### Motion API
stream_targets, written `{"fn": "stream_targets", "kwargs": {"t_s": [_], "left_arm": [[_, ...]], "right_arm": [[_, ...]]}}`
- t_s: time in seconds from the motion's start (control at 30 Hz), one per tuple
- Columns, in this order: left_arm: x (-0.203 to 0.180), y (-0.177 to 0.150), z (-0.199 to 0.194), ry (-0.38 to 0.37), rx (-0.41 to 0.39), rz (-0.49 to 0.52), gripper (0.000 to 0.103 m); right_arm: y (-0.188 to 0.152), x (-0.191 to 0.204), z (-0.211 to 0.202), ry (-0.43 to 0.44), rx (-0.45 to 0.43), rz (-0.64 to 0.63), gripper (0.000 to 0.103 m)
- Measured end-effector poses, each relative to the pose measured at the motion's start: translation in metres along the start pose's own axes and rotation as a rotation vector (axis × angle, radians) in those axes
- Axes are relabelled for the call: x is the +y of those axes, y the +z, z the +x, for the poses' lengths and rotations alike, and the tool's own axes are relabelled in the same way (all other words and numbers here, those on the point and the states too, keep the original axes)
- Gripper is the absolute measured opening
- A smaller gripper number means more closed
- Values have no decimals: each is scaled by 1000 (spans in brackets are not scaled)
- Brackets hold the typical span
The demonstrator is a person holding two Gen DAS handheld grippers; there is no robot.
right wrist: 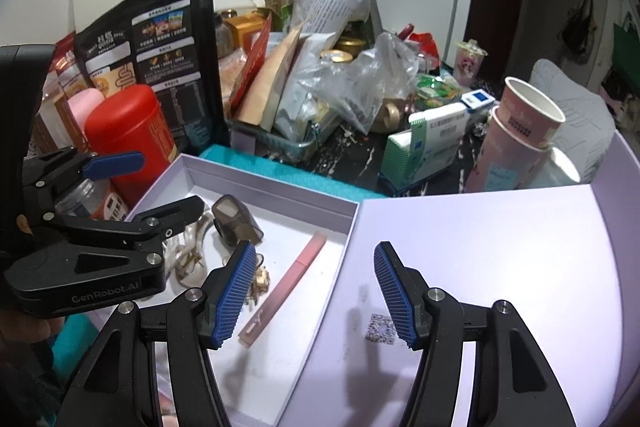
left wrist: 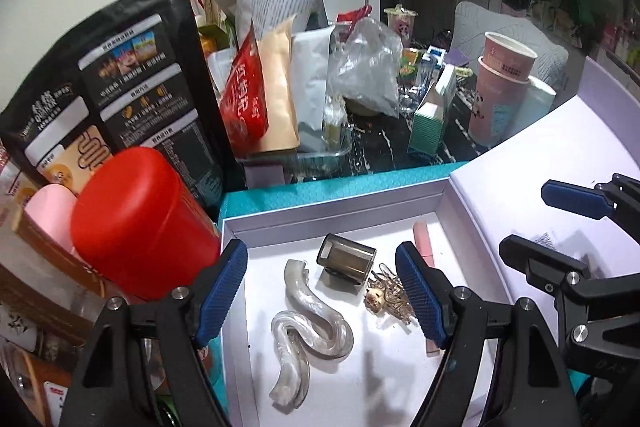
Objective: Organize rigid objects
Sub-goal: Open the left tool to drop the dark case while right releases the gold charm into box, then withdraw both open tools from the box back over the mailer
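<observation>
Both tools, left tool (left wrist: 320, 291) and right tool (right wrist: 314, 295), stand apart, holding nothing. The shiny hair clip (left wrist: 308, 331) at the bottom middle looks hard and slippery; grab its middle.

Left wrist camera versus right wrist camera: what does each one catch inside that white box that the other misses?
Only the left wrist view shows the whole pearly S-shaped clip. Only the right wrist view shows the full pink tube and the printed code square on the open lid. Both show the white box, the smoky cap, the gold trinkets, the red canister, and both grippers open and empty: left, right.
</observation>
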State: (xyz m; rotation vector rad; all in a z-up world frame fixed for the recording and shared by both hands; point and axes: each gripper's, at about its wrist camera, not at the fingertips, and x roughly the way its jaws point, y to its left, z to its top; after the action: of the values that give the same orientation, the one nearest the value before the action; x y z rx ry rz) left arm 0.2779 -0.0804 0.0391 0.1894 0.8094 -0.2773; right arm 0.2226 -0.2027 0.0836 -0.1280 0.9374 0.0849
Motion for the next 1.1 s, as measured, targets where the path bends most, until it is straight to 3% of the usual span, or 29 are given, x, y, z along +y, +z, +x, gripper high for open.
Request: {"fn": "stream_targets", "kwargs": {"t_s": [0.53,1.1], "left_arm": [[-5,-1,-63,19,-102,3,76],[-17,-30,-126,5,-158,5,76]], "right_arm": [[-5,12,-64,-2,-89,-23,62],[-37,34,-130,28,-159,-45,63]]}}
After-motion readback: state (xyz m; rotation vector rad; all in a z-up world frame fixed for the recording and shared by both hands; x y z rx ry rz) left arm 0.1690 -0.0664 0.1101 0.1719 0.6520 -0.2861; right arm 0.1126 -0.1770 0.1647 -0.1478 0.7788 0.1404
